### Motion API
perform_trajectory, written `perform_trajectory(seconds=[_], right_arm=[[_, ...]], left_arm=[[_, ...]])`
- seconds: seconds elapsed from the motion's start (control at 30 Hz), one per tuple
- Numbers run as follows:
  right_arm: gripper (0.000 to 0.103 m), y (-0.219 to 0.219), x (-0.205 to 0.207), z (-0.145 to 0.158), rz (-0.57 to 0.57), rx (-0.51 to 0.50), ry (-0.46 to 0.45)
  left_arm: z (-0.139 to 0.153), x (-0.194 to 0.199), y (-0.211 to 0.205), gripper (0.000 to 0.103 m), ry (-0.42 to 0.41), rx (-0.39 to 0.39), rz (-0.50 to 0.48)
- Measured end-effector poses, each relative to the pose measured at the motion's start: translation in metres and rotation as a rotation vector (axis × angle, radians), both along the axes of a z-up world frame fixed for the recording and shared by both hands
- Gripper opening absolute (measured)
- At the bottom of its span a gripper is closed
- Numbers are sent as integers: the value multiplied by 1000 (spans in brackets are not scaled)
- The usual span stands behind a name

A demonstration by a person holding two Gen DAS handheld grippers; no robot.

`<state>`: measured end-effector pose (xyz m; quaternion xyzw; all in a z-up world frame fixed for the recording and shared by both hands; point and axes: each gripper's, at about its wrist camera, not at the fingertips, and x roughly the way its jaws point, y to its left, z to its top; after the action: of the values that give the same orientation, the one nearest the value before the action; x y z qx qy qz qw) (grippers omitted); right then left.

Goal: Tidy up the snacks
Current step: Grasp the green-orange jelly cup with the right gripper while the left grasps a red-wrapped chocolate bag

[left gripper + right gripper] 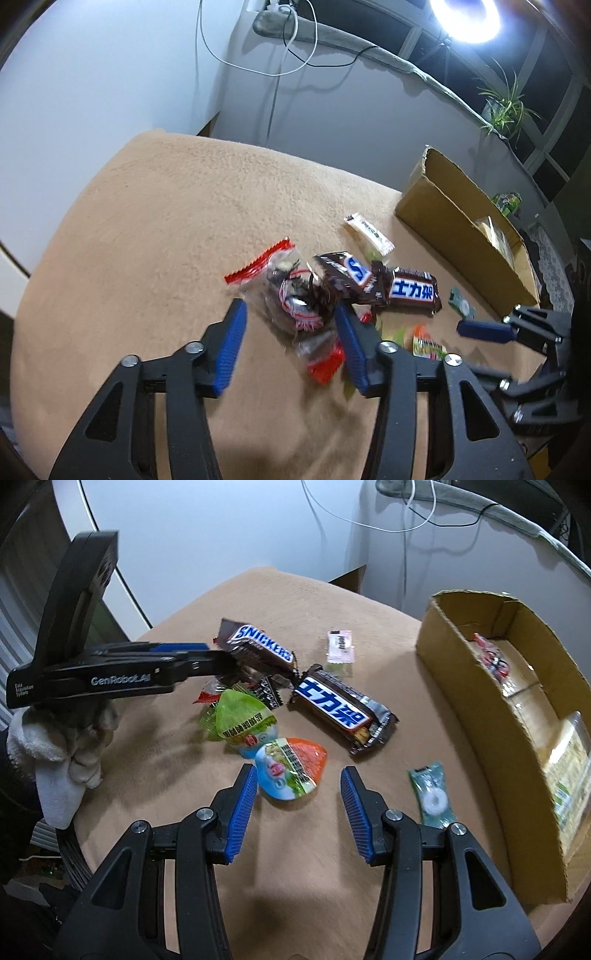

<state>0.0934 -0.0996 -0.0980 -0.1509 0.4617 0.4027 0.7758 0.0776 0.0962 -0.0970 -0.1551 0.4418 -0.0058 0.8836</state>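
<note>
Snacks lie heaped mid-table on a tan fleece cover (155, 775). Left gripper (291, 314) points down at the heap, jaws about half open around a clear bag (291, 295) with a red zigzag seal; pads not pressing it, as far as the blur allows. Right gripper (299, 779) hangs jaws half open and empty just short of an orange-topped jelly cup (291, 768), one pad just beside the cup's rim. A green-topped cup (240, 716) touches the orange one on the far side. Two Snickers bars: one (258, 646) propped on the heap at the left gripper's tip, one (340, 709) flat beside it. A white sachet (340, 646) lies towards the far edge. A mint packet (432, 797) sits near the right edge, beside a cardboard box (491, 716) already holding some packets.
</note>
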Motion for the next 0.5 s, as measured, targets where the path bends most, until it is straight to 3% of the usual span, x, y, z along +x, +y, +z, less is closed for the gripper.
perform_trajectory(seconds=[0.5], right_arm=[[46, 26, 4, -16, 21, -41, 13]], left_arm=[[-9, 19, -10, 52, 14, 19, -28]])
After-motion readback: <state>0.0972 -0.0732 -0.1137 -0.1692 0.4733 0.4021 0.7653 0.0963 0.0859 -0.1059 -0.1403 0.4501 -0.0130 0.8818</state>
